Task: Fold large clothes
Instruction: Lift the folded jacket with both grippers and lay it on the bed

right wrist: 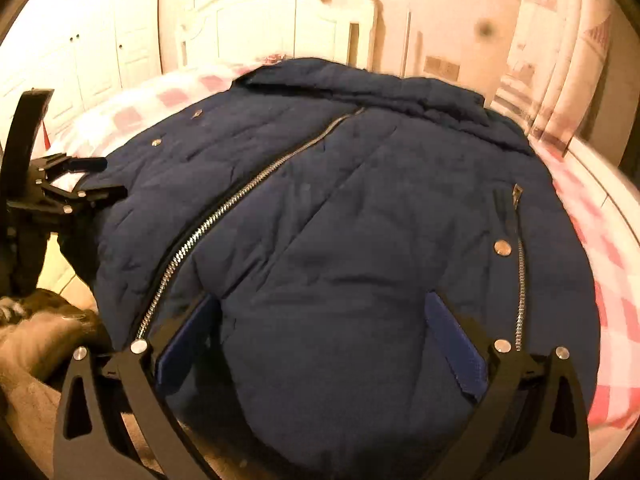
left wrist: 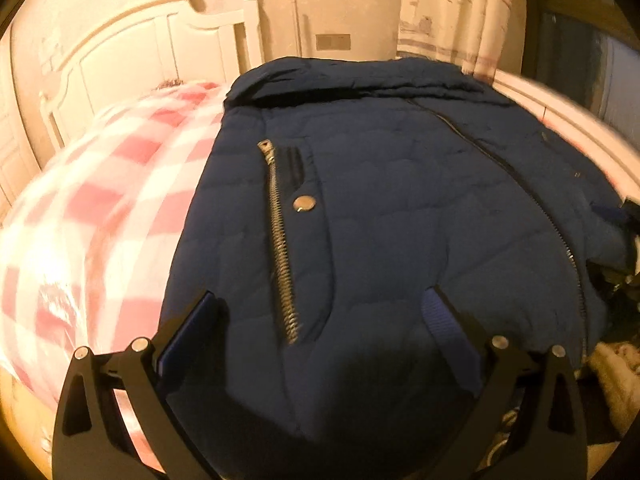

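A navy quilted jacket (left wrist: 400, 200) lies front up on the bed, collar toward the headboard, hem toward me. It also fills the right wrist view (right wrist: 360, 220). Its main silver zipper (right wrist: 224, 212) is closed; a pocket zipper (left wrist: 280, 240) and snap show on each side. My left gripper (left wrist: 320, 304) is open, jaws wide, over the hem at the jacket's left side. My right gripper (right wrist: 324, 304) is open, jaws wide, over the hem between the main zipper and the right pocket zipper (right wrist: 520, 276). The left gripper also shows at the left edge of the right wrist view (right wrist: 92, 178).
The bed has a pink and white checked cover (left wrist: 100, 208) (right wrist: 612, 264). A white headboard (left wrist: 132, 56) stands behind it, curtains (left wrist: 452, 12) at the right. A brown fuzzy fabric (right wrist: 36, 344) lies by the bed's near edge at the lower left.
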A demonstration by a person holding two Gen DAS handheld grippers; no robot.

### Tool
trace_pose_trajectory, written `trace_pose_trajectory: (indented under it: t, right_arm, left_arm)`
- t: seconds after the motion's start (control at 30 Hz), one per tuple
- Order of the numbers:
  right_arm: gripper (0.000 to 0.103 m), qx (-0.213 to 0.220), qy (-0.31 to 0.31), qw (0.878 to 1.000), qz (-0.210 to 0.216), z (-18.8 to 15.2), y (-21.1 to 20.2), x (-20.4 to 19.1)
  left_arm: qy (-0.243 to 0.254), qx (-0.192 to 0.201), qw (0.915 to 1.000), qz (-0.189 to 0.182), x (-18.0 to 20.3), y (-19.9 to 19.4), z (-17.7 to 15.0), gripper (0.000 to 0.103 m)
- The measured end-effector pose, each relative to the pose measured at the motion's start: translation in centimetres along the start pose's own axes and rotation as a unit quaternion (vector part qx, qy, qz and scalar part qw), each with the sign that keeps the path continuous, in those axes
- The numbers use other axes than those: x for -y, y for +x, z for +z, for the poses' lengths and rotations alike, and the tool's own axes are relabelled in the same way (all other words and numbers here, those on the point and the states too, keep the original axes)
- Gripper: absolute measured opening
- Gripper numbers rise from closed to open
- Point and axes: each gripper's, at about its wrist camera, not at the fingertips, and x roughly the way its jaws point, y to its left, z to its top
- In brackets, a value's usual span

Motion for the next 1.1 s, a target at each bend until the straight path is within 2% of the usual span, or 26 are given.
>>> trace_pose_trajectory:
  t: [0.1, 0.23, 0.33, 0.47, 0.57, 0.63, 0.67, 0.7, 0.77, 0.83, 0.87, 0.9, 0.93, 0.97, 1.0, 1.1]
  right_arm:
    - [0.098, -0.031, -0.016, 0.999, -0.006, 0.5, -0.7, 0.5]
    - [0.098, 0.018, 0.043, 0.997, -0.068, -1.5, -4.6, 3.6]
    - [0.098, 0.041, 0.135, 0.987, -0.073, -5.4, -7.7, 7.5]
    - [0.098, 0.025, 0.221, 0.973, -0.061, -9.7, -8.2, 10.8]
    - [0.097, 0.032, 0.279, 0.960, -0.021, -11.6, -7.3, 12.6]
    - [0.095, 0.047, 0.298, 0.953, 0.019, -11.7, -6.6, 13.2]
    - [0.094, 0.053, 0.297, 0.953, 0.039, -11.5, -6.2, 13.2]
    - [0.089, 0.055, 0.291, 0.954, 0.049, -11.2, -5.7, 13.0]
    - [0.087, 0.048, 0.275, 0.959, 0.050, -10.6, -5.0, 12.5]
    - [0.074, 0.049, 0.267, 0.961, 0.053, -10.2, -4.5, 12.3]
    - [0.070, 0.055, 0.265, 0.961, 0.055, -10.3, -4.8, 12.3]
    - [0.063, 0.057, 0.262, 0.962, 0.056, -10.4, -5.0, 12.2]
    - [0.059, 0.059, 0.258, 0.963, 0.058, -10.4, -5.3, 12.1]
    - [0.058, 0.061, 0.257, 0.963, 0.060, -10.6, -5.6, 12.0]
    - [0.056, 0.063, 0.257, 0.962, 0.065, -10.7, -5.8, 12.2]
    - [0.055, 0.068, 0.254, 0.962, 0.072, -10.6, -6.1, 12.0]
  left_arm:
    - [0.001, 0.007, 0.9998, 0.020, -0.9, -1.5, -0.1, 0.101]
    - [-0.025, 0.010, 0.9992, 0.030, -3.4, -3.1, -1.8, 0.101]
    - [-0.067, -0.004, 0.9976, 0.012, -5.6, -3.4, -3.3, 0.101]
    - [-0.112, -0.022, 0.9933, -0.018, -7.3, -3.2, -4.5, 0.101]
    - [-0.131, -0.029, 0.9903, -0.039, -7.7, -2.9, -5.0, 0.101]
    - [-0.137, -0.032, 0.9888, -0.049, -7.6, -3.0, -5.1, 0.101]
    - [-0.133, -0.032, 0.9893, -0.049, -7.6, -3.1, -5.1, 0.101]
    - [-0.130, -0.033, 0.9898, -0.049, -7.5, -3.1, -5.2, 0.101]
    - [-0.127, -0.036, 0.9897, -0.054, -7.4, -3.0, -5.4, 0.101]
    - [-0.132, -0.038, 0.9888, -0.057, -7.5, -3.0, -5.6, 0.101]
    - [-0.133, -0.041, 0.9884, -0.061, -7.4, -2.9, -5.6, 0.098]
    - [-0.131, -0.041, 0.9880, -0.070, -7.4, -3.0, -5.6, 0.088]
    - [-0.126, -0.041, 0.9879, -0.082, -7.1, -3.1, -5.5, 0.081]
    - [-0.117, -0.039, 0.9883, -0.090, -6.7, -3.2, -5.4, 0.068]
    - [-0.109, -0.038, 0.9891, -0.091, -6.3, -3.3, -5.4, 0.064]
    - [-0.103, -0.036, 0.9903, -0.085, -6.0, -3.2, -5.3, 0.064]
